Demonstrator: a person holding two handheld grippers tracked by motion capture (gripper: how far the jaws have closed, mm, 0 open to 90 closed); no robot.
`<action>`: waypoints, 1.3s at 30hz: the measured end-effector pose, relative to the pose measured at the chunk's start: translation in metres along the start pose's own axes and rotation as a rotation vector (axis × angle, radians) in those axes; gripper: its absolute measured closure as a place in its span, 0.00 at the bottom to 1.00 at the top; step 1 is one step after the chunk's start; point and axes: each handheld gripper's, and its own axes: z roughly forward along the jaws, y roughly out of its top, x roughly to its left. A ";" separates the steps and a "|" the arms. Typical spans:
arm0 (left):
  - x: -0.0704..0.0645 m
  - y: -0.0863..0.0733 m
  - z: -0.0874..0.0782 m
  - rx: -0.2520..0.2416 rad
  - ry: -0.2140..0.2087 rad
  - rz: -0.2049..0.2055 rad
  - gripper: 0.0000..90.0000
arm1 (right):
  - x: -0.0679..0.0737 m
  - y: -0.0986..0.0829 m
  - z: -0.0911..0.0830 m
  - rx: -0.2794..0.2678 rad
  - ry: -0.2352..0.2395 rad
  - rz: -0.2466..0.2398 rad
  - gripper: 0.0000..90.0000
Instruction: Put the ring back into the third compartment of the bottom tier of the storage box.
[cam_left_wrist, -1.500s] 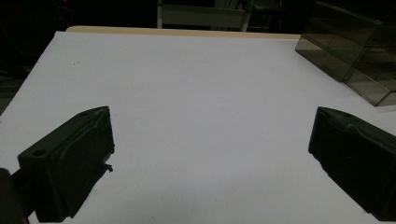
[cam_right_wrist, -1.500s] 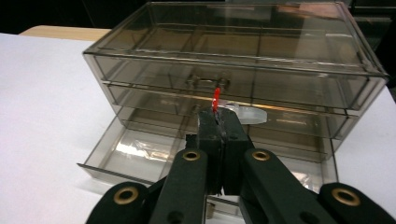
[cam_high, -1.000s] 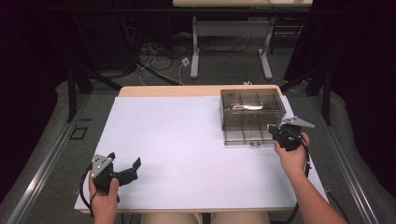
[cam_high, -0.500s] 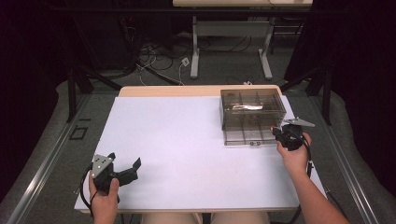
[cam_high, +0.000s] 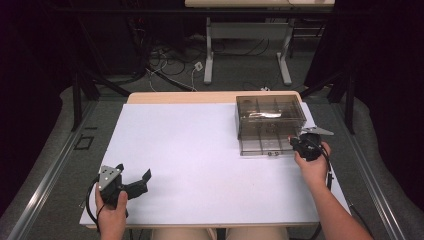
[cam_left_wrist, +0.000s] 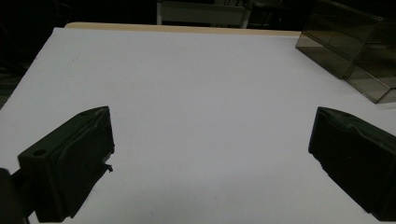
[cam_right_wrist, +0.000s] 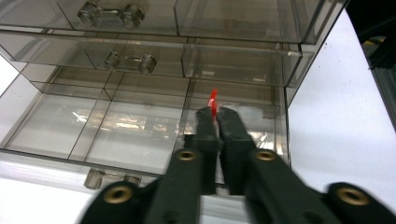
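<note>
The right gripper pinches a red bit over the open drawer. Next, I think, its jaws must part to drop it. The left gripper waits, jaws apart.

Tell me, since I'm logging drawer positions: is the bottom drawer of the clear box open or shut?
Open. In the right gripper view the bottom drawer juts out past the drawers above, its handle nearest the camera.
</note>
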 end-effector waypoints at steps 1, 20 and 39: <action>0.000 0.000 0.000 -0.002 0.001 -0.002 0.00 | 0.001 0.000 0.000 -0.010 0.005 0.003 0.87; 0.000 0.000 0.000 -0.001 0.001 -0.002 0.00 | 0.003 0.002 -0.010 -0.051 0.026 0.005 0.68; -0.001 0.000 0.000 0.000 0.001 -0.001 0.00 | 0.021 0.002 -0.035 -0.102 0.103 -0.058 0.53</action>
